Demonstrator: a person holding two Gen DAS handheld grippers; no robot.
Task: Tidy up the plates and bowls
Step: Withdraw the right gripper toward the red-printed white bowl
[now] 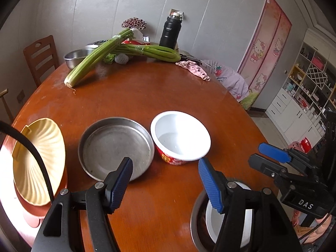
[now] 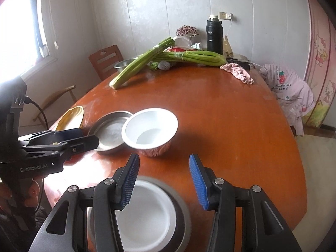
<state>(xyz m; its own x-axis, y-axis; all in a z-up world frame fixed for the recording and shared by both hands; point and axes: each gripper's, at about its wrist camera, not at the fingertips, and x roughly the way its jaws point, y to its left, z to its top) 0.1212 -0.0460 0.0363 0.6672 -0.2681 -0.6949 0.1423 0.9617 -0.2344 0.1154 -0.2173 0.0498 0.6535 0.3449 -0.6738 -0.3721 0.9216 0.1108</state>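
Bowl (image 2: 150,129) sits mid-tabletop (image 2: 231,126), touching the steel pan (image 2: 110,131) — straight ahead of the right hand-held gripper (image 2: 163,180), the nearer one; both it and the left hand-held gripper (image 1: 166,182) gape empty.

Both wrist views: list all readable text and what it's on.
"DAS": right claw body.
"GenRobot.AI": left claw body.
"berries ... with bears!", start cut off: pink garment on a chair.
Black flask: white label, too small to read.
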